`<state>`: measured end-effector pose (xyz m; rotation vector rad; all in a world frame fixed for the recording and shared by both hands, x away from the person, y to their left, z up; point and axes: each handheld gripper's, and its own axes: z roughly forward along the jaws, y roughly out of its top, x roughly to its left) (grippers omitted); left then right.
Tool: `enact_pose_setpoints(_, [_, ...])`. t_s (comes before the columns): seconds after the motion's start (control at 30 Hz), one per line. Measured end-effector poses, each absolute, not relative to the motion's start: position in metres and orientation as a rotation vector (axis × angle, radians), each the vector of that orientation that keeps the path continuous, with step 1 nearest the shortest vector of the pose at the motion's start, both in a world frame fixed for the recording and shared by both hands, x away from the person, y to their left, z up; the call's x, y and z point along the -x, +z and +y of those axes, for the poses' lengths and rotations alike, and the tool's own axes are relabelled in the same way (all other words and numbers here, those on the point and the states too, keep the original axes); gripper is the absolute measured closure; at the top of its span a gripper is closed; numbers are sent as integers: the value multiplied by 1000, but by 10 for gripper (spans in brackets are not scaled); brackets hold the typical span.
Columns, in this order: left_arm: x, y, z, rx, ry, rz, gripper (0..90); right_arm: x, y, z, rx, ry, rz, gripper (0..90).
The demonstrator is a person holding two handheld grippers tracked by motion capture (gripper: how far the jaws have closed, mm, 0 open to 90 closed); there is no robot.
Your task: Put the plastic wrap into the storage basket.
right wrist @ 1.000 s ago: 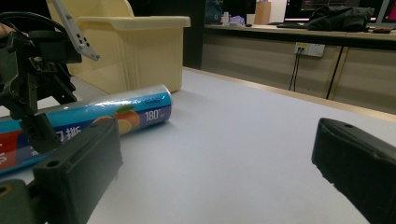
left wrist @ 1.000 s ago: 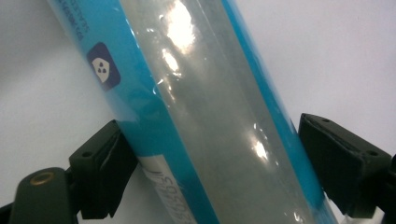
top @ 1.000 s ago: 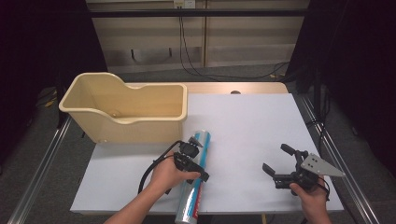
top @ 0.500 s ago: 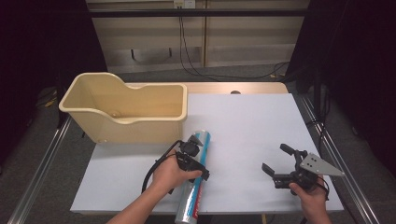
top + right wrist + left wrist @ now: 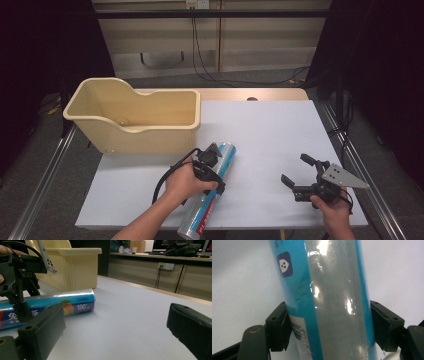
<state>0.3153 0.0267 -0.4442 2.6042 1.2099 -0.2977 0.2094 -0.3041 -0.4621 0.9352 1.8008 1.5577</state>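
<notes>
High view: left gripper (image 5: 214,167) sits over the middle of the blue-and-silver roll (image 5: 209,200), which lies flat on the white table sheet (image 5: 270,130), one end pointing toward the beige tub (image 5: 135,120), the other at the near table edge. Tub is just beyond the left gripper, close to the roll's far end, not touching as far as I can tell.

Left gripper view: jaws have just been closing with the roll between them, one black pad on each side of it, both hard against the wrap. Barcode sits next to the left pad. Reads as a grip on the roll, roll lying on the sheet.

Right gripper (image 5: 300,176): well apart from the roll, off to the left gripper's right, near the table's front edge. Right gripper view shows its jaws spread wide, nothing between them, bare sheet ahead; roll (image 5: 50,306) and left gripper (image 5: 22,277) off to the side, tub (image 5: 72,265) behind them.
</notes>
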Motion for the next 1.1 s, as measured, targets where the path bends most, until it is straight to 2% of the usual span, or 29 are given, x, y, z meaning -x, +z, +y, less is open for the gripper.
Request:
enact_pose_setpoints(0.37, [-313, -449, 22, -2627, -290, 1211, 268, -208, -462, -305, -940, 1555, 1801, 13])
enact_pose_setpoints(0.67, [-306, -446, 14, -2639, -205, 1260, 289, -209, -462, -304, -930, 1553, 1810, 13])
enact_pose_setpoints(0.87, [-305, -441, 11, -2714, -196, 1155, 306, -210, -463, -306, -938, 1555, 1803, 13])
enact_pose_setpoints(1.1, [-312, -418, 21, -2723, -225, 1044, 313, -210, -463, -306, -938, 1553, 1803, 13])
